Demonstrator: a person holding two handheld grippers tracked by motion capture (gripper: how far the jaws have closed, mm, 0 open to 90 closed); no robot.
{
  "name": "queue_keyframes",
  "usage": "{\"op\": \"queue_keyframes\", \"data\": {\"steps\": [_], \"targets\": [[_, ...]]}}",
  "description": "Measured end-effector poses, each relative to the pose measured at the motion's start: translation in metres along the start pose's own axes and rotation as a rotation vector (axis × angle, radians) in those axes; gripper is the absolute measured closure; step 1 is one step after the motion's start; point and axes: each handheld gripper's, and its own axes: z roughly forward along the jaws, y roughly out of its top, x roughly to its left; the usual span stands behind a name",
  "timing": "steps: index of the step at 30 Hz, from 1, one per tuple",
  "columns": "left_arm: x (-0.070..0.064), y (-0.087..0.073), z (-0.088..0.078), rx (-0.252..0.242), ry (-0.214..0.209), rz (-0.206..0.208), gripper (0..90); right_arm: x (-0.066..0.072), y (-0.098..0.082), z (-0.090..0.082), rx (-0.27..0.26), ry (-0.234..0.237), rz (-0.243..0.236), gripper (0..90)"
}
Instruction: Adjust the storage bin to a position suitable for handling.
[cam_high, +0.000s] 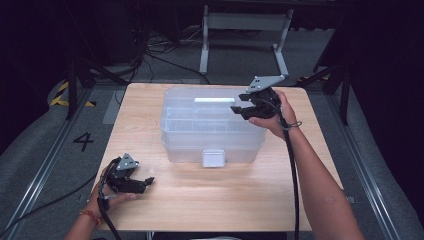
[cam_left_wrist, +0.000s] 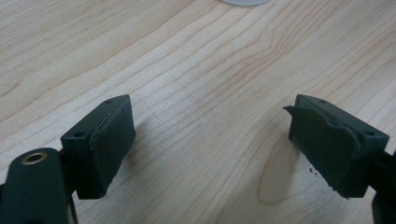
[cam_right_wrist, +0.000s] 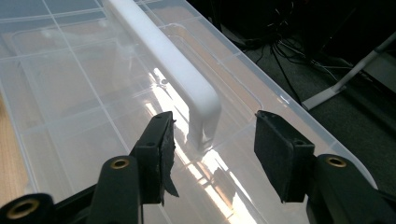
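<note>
Clear plastic box (cam_high: 210, 127): my right gripper (cam_right_wrist: 212, 156) hangs spread around its white handle (cam_right_wrist: 163, 60), so next I pinch it; left gripper (cam_left_wrist: 210, 149) rests spread.

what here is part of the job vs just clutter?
In the job:
- clear plastic box
- its white handle, lined up between the open jaws of the right gripper
- white latch on the box front

Just about:
- left gripper, open, low over bare table
- cables and grey stand on the floor behind
</note>
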Motion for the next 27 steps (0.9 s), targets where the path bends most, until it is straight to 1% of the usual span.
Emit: {"op": "queue_keyframes", "data": {"steps": [2,3,4,5,7,9,10,11,12,13,14,15,18,21,27], "targets": [[0.0,0.0,0.0,-0.002,0.007,0.004,15.2,0.002,0.003,0.002,0.005,0.008,-0.009,54.3],[0.001,0.0,-0.001,-0.001,0.014,0.016,15.4,0.003,0.004,0.003,0.007,0.007,-0.015,56.2],[0.002,0.0,-0.001,0.001,0.016,0.022,15.6,0.005,0.005,0.005,0.016,0.001,-0.02,60.4],[0.002,-0.001,-0.001,-0.007,0.009,-0.006,16.0,0.006,0.006,0.007,0.022,-0.003,-0.03,63.2],[0.002,-0.001,-0.001,-0.009,0.011,-0.009,16.9,0.006,0.006,0.01,0.034,-0.015,-0.021,65.2],[0.002,-0.001,-0.001,-0.009,0.017,0.001,16.9,0.005,0.006,0.011,0.03,-0.014,-0.016,67.4],[0.002,-0.001,-0.001,-0.009,0.014,-0.008,16.9,0.005,0.006,0.011,0.025,-0.015,-0.013,69.3],[0.002,0.0,-0.001,-0.009,0.02,0.004,16.9,0.005,0.007,0.011,0.022,-0.015,-0.011,70.7],[0.002,-0.001,0.0,-0.01,0.01,-0.008,16.9,0.006,0.008,0.011,0.015,-0.008,-0.012,72.3],[0.001,-0.001,0.0,-0.01,0.01,-0.015,17.0,0.007,0.008,0.011,0.017,-0.01,-0.018,72.6],[0.002,0.0,0.0,-0.011,0.014,-0.003,17.1,0.008,0.009,0.012,0.02,-0.018,-0.025,72.8],[0.002,0.0,0.0,-0.011,0.012,-0.007,17.2,0.008,0.009,0.012,0.024,-0.021,-0.032,73.1],[0.002,0.0,0.0,-0.013,0.011,-0.007,17.2,0.008,0.009,0.012,0.024,-0.018,-0.032,73.3],[0.002,0.0,0.0,-0.012,0.012,-0.007,17.4,0.008,0.01,0.011,0.028,-0.023,-0.042,73.5],[0.003,0.0,0.0,-0.014,0.004,0.003,18.5,0.007,0.011,0.012,0.031,-0.025,-0.046,73.6]]}}
